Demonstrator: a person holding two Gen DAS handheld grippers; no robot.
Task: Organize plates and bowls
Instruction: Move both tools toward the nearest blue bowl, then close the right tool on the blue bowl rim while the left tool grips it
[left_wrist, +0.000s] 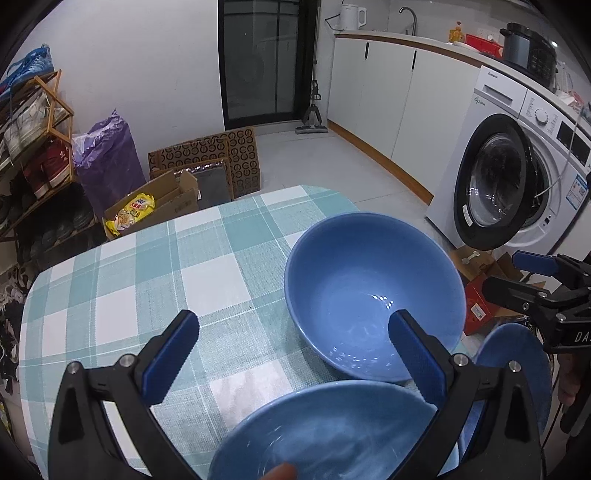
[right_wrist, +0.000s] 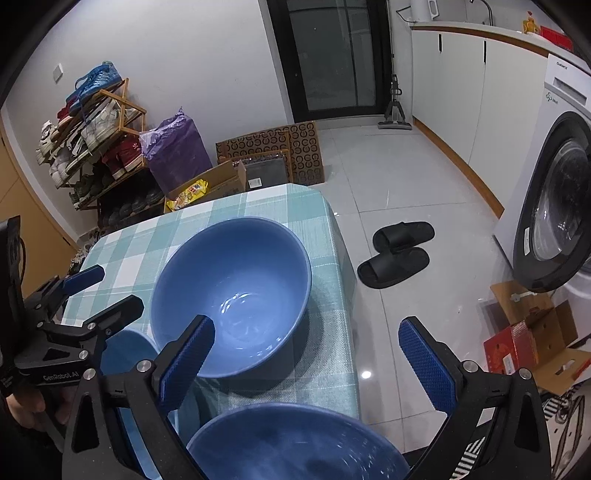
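Step in hand: I judge this as the approach before a pick-up; nothing is gripped, and the bowls are not yet stacked.
Near bowl: a glossy blue ceramic bowl sits closest to me at the near edge of the table, its rim low between the left gripper's arms. In the right wrist view the same near bowl lies under that gripper too.
Left gripper: jaws spread wide, ribbed blue pads apart, holding nothing. The right pad overlaps the far bowl in the picture; whether it touches I cannot tell.
Right gripper: jaws wide apart, nothing between them. Its right pad hangs over the floor beyond the table's right edge, its left pad over the far bowl's near rim; contact I cannot tell.
Third piece: a blue dish shows to the right of the near bowl in the left view, partly hidden; plate or bowl I cannot tell.
Far bowl: a large deep blue ceramic bowl, upright and empty, on the teal-and-white checked tablecloth, near the table's right edge.
Next move (judgement): bring one gripper down onto a bowl rim, one pad inside and one outside, close firmly on the slick glaze, then lift and nest.
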